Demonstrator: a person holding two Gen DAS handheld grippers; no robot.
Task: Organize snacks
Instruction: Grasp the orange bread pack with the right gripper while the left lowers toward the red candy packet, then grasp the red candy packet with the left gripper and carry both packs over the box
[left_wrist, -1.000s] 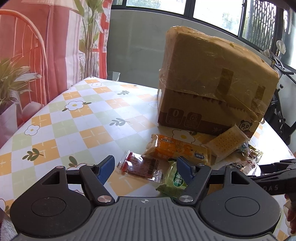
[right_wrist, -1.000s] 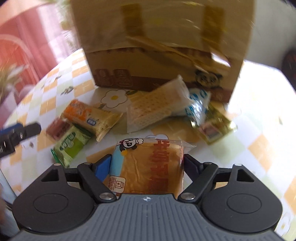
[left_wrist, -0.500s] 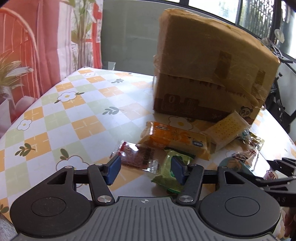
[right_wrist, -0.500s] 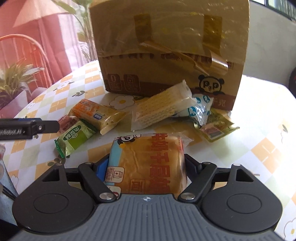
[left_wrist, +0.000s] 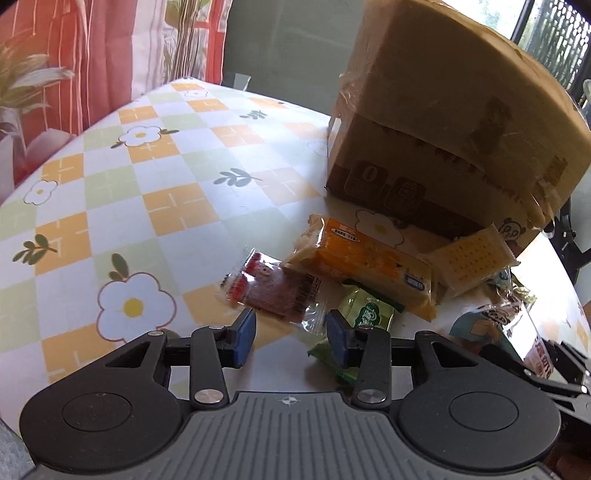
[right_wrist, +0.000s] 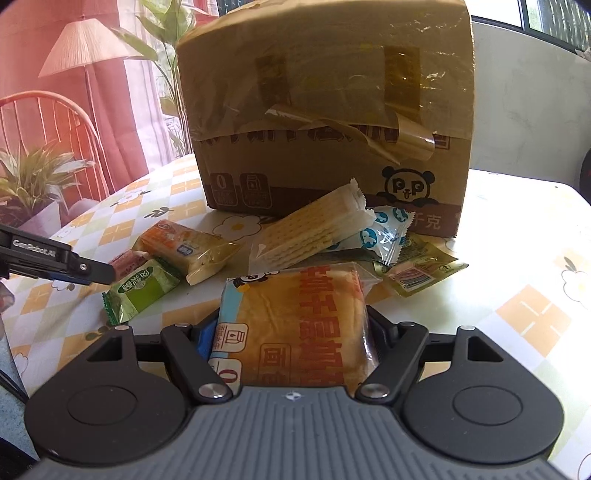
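Snacks lie in a pile on the desk (left_wrist: 177, 206). The right hand-held gripper (right_wrist: 291, 332) grips the bread pack (right_wrist: 295, 317) nearest. The left hand-held gripper (left_wrist: 291, 332) has just been closing, its jaws apart and empty before the red packet (left_wrist: 273, 291). Far behind stands a cardboard box (right_wrist: 328, 110).

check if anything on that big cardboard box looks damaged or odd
Yes. On the large brown cardboard box, a strip of clear brownish packing tape has peeled off its front and curls loose. The box looks otherwise intact.
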